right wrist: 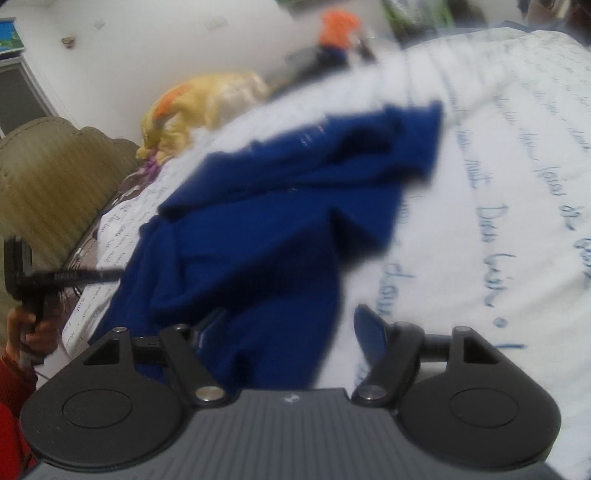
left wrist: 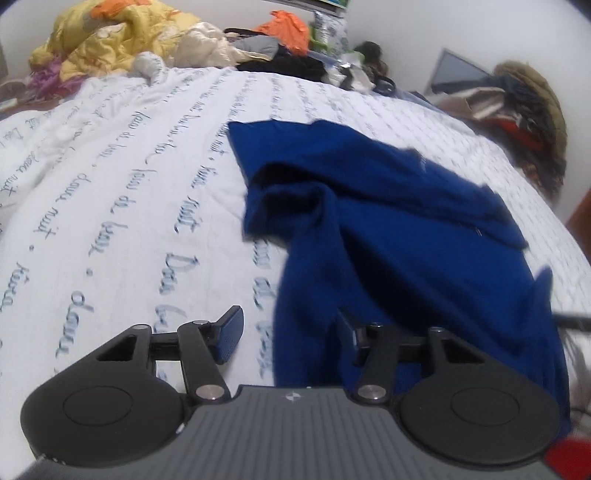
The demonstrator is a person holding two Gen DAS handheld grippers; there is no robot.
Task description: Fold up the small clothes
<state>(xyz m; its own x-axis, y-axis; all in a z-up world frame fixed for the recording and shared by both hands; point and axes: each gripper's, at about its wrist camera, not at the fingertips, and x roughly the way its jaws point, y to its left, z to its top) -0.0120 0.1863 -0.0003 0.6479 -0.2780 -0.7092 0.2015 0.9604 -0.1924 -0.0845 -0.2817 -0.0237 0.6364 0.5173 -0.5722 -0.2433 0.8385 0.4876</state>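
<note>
i see the bed cover (left wrist: 122, 192), white with blue handwriting print, filling most of both views. on it, center to right of the left wrist frame, lies the blue garment (left wrist: 388, 229), rumpled, with a fold bunched at its middle and its near end running down to the bottom of the frame; in the right wrist view the same cloth (right wrist: 266, 221) runs from center to lower left, blurred. along the top of the left frame sits a yellow blanket heap (left wrist: 110, 40), then an orange cloth (left wrist: 286, 29) and dark clothes (left wrist: 291, 64), with a fur-trimmed coat pile (left wrist: 524, 110) at the right edge. my left gripper (left wrist: 291, 328) shows at bottom center, fingers spread wide; the left pad (left wrist: 231, 334) sits over bare cover, the right finger is over the blue cloth, nothing clamped between them. my right gripper (right wrist: 291, 328) is likewise wide apart, left finger against the garment's edge, right pad (right wrist: 369, 336) over white cover, gripping nothing. at the left edge of the right frame i see the other gripper from the side, and the hand (right wrist: 26, 332) holding it, red sleeve below.
</note>
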